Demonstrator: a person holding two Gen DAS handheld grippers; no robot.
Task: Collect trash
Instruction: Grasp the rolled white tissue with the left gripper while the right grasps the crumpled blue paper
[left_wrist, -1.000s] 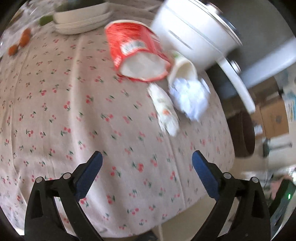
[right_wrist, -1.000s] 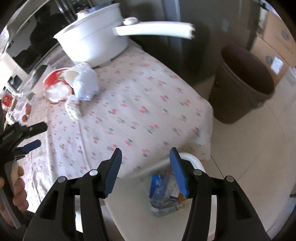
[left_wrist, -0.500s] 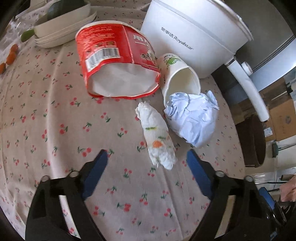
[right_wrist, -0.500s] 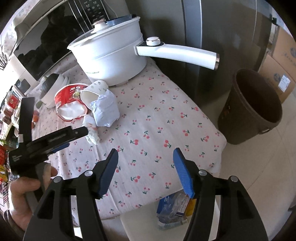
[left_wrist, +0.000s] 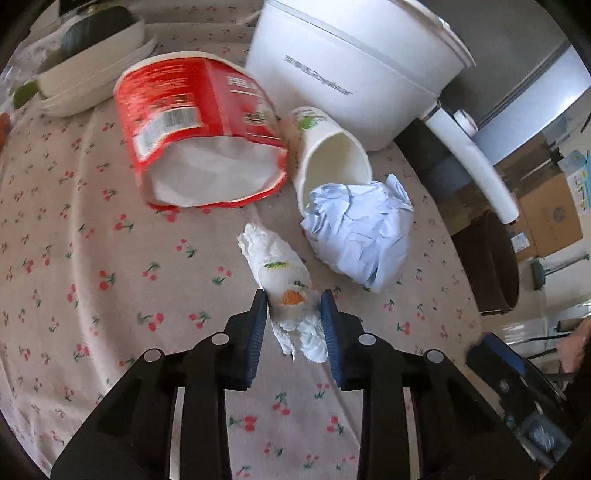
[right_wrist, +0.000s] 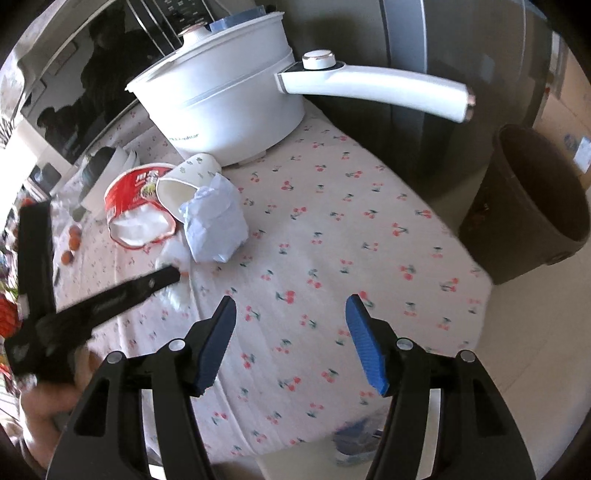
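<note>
Tissue (left_wrist: 286, 291) pinched in left claw (left_wrist: 293, 306); pot (left_wrist: 351, 70) reads "Royalstar".

Cherry-print tablecloth (right_wrist: 332, 229), pale floor (right_wrist: 535, 332)

Black plastic left gripper (left_wrist: 293, 312), blue ribbed pads, silver screws, right gripper (right_wrist: 291, 325) alike

A pale pink tablecloth (left_wrist: 92, 229) is printed all over with small red cherries on green stems. On it, the noodle tub (left_wrist: 195, 122) is seen in red with white lettering and a white barcode patch — its inside is white. Beside the tub, the paper cup (left_wrist: 325, 151) is cream with green leaf marks. The crumpled tissue (left_wrist: 284, 277) is white, marked with orange and green. The paper ball (left_wrist: 362, 229) is bluish white. The pot (left_wrist: 354, 66) is white; the bin (right_wrist: 532, 206) is dark brown.
</note>
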